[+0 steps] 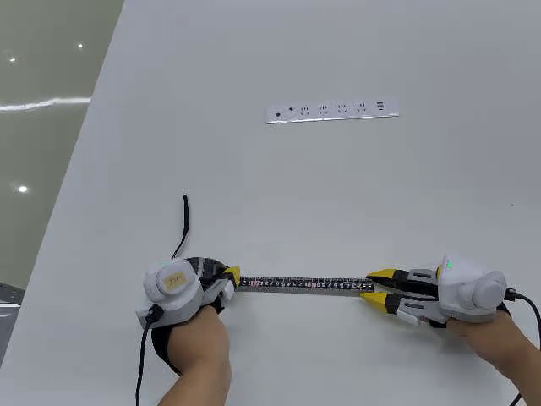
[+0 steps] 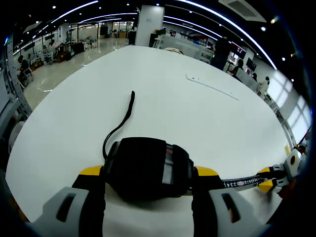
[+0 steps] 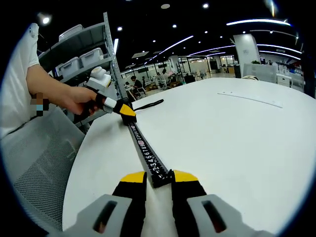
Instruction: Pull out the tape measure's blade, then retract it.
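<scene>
Right gripper (image 3: 159, 177): closed tight, I pinch blade (image 3: 144, 148) tip.
Left gripper (image 2: 149, 173): clamps tape measure case (image 2: 143, 157).
Advice: travel straight, level, slowly.

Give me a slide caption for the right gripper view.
Right tongs pinch the extended tape blade, which runs across the white table to the left tongs.

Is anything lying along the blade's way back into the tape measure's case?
Nothing visible. The blade runs over bare table from the right gripper, shut on its tip, straight to the case in the left gripper. The power strip lies well beyond it.
</scene>
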Available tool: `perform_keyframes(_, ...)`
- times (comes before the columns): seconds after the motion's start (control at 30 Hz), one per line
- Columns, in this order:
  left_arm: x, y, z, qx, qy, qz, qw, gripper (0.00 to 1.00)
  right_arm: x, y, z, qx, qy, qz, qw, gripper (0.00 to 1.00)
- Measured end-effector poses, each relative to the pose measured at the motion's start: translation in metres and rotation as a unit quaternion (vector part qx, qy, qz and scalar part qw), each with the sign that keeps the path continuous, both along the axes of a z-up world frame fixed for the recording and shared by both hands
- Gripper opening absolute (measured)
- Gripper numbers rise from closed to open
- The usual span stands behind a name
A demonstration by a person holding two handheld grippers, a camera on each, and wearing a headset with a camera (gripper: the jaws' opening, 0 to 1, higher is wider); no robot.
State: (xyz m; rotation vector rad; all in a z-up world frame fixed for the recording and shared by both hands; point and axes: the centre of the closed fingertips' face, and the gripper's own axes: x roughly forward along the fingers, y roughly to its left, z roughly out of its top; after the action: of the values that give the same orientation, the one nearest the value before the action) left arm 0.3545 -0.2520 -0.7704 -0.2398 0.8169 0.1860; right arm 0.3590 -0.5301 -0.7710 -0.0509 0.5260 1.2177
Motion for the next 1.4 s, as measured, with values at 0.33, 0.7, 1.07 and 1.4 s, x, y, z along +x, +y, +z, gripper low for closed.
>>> perform_keyframes(0.33,0.0,0.0,-0.001,-0.001,0.001,0.001,1.0,0.69,0.002,0.0,-0.003,-0.001,0.0,-0.001,1.0,0.16)
perform_keyframes(0.7,0.0,0.0,-0.001,-0.005,0.001,0.0,1.0,0.69,0.002,-0.001,-0.005,0.014,-0.008,-0.008,0.9998,0.14)
perform_keyframes(1.07,-0.001,0.0,-0.002,-0.007,0.01,-0.003,0.9999,0.68,0.002,0.0,-0.003,0.016,-0.01,-0.009,0.9998,0.13)
perform_keyframes(1.4,-0.001,0.001,-0.003,-0.009,0.014,-0.004,0.9999,0.68,0.0,0.016,-0.004,0.018,-0.012,0.007,0.9997,0.13)
